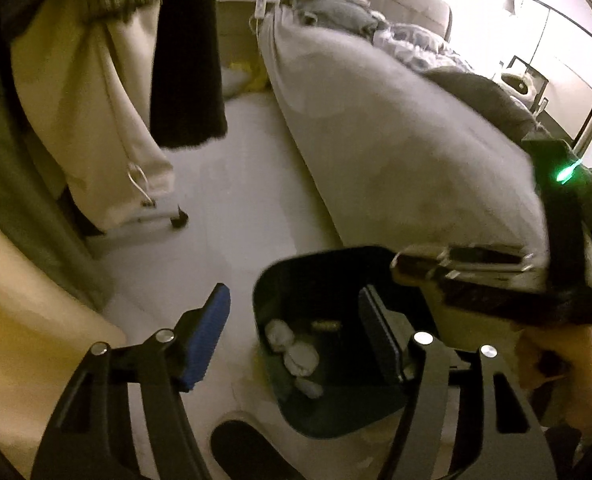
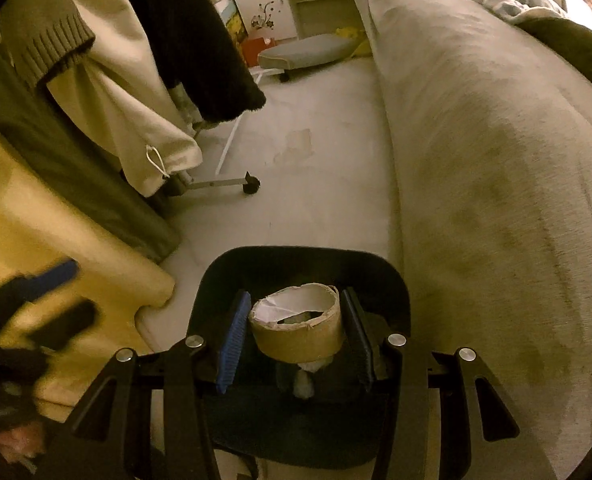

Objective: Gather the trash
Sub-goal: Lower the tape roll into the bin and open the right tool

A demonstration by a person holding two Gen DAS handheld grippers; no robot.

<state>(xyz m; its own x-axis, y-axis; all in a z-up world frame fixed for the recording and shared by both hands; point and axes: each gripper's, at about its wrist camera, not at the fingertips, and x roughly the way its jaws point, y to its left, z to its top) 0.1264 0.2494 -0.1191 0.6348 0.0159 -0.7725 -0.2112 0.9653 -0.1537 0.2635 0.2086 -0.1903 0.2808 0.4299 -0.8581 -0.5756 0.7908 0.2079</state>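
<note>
A short brown cardboard ring (image 2: 298, 330) is gripped in the right gripper (image 2: 296, 338), directly above the black plastic bin (image 2: 215, 280) on the floor. The left gripper (image 1: 296, 336) stands open and empty. Dropping is judged next: those jaws must part.

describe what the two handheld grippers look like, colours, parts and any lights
Both are black, with angular slotted linkage arms joined by round silver pins. The left gripper has flat rectangular fingers faced with ribbed blue pads. The right gripper is built the same; seen from the left wrist camera, its body is a black bracket carrying a small green light. No sleeves are clearly visible.
</note>
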